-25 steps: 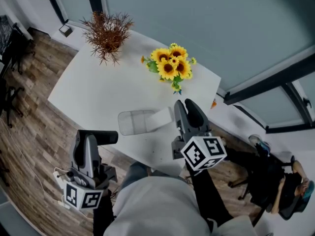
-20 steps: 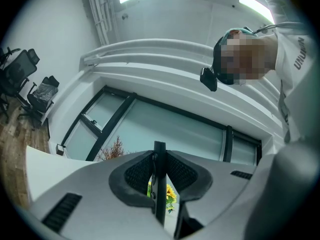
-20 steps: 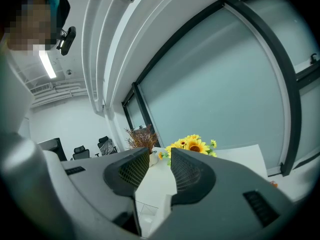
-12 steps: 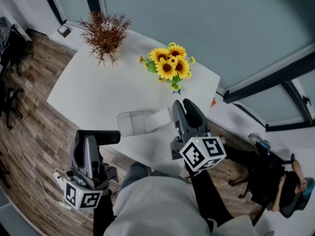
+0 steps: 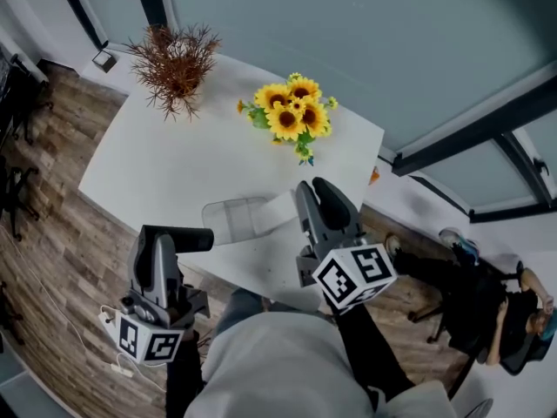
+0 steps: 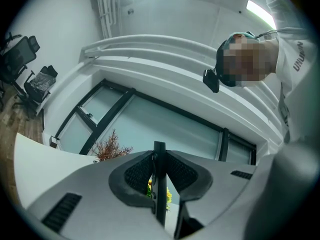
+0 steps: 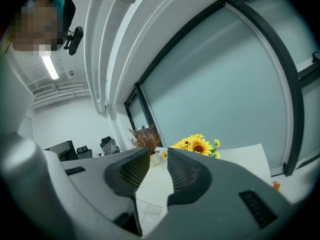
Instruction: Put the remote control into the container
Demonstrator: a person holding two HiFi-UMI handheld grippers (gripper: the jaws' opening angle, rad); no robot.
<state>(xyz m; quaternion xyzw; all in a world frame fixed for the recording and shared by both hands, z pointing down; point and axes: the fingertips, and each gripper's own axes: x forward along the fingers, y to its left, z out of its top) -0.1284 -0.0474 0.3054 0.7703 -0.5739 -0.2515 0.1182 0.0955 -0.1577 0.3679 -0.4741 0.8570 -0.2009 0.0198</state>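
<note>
A clear plastic container (image 5: 231, 219) lies near the front edge of the white table (image 5: 165, 164). My left gripper (image 5: 177, 239) hangs off the table's front-left edge, shut on a slim black remote control (image 5: 193, 238) that sticks out sideways toward the container. In the left gripper view the remote control (image 6: 159, 194) shows edge-on as a thin dark bar pinched between the pads of the left gripper (image 6: 159, 159). My right gripper (image 5: 317, 193) sits just right of the container, jaws a small way apart. Only table shows in the gap of the right gripper (image 7: 158, 156).
A bunch of sunflowers (image 5: 291, 116) stands at the back of the table and a dried brown plant (image 5: 174, 59) at the back left. A white flat piece (image 5: 280, 209) lies against the container's right side. Office chairs (image 5: 13, 85) stand at left; a person (image 5: 513, 320) sits at right.
The scene has slid slightly left and down in the head view. Both grippers keep their places by the container, and the left still holds the remote control.
</note>
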